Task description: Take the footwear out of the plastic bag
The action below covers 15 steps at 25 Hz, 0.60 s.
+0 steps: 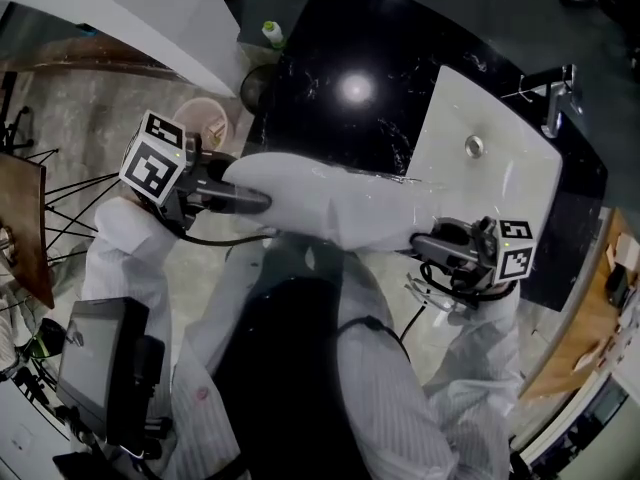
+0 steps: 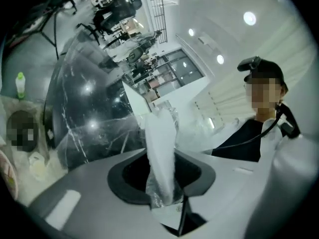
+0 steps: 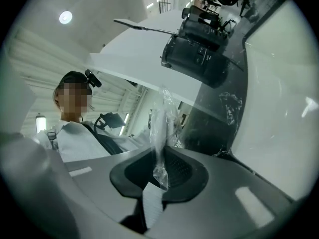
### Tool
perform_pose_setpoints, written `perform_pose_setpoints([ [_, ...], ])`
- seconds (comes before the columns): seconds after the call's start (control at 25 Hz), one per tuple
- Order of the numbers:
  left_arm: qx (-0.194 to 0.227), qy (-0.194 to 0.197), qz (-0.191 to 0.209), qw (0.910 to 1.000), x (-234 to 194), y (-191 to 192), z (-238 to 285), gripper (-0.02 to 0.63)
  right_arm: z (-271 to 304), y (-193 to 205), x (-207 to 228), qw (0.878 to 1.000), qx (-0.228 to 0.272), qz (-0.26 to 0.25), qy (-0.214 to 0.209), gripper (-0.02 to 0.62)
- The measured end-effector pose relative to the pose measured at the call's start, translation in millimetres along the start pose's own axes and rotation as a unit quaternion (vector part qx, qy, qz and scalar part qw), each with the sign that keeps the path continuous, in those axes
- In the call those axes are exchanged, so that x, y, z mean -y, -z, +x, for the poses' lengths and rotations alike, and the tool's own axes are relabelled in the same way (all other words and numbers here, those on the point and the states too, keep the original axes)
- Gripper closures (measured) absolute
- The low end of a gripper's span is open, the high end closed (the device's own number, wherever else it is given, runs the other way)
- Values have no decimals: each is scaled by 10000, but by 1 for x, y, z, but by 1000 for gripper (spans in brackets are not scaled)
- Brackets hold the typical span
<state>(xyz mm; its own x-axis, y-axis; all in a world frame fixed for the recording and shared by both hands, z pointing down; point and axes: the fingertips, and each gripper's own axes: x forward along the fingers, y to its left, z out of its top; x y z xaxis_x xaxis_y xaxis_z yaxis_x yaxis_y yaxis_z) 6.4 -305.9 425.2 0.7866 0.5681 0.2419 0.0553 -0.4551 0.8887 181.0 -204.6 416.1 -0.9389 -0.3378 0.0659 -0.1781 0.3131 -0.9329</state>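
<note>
Slipper (image 1: pixel 320 203) (image 2: pixel 160 148): white, still inside the clear plastic bag (image 1: pixel 392 182) (image 3: pixel 160 128), held in the air at the centre of the head view, in front of the person's chest.

Left gripper (image 1: pixel 262 202) (image 2: pixel 162 183): at the slipper's 9 o'clock end, jaws pinching slipper and film together.

Right gripper (image 1: pixel 418 242) (image 3: pixel 162 176): at the 4 o'clock end, jaws pressed on a thin bunch of bag film only.

Black counter (image 1: pixel 340 58) lies beyond at 12 o'clock; white sink (image 1: pixel 490 203) at 2 o'clock.
</note>
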Motion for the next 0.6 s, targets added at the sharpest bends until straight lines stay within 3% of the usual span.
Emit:
perform_pose_setpoints([
  [0.36,578,-342,563,9962,38,-16,-18,517,-18,-18,-24,9972,339,-600,282,552],
  [0.4,688,-414,574,9951,38,-18,-25,518,-23,-22,-25,9963,450,-642,352,578],
  [0.6,1331,-1037,661,9834,33,-29,-57,520,-56,-41,-26,9855,1015,-900,1016,581],
])
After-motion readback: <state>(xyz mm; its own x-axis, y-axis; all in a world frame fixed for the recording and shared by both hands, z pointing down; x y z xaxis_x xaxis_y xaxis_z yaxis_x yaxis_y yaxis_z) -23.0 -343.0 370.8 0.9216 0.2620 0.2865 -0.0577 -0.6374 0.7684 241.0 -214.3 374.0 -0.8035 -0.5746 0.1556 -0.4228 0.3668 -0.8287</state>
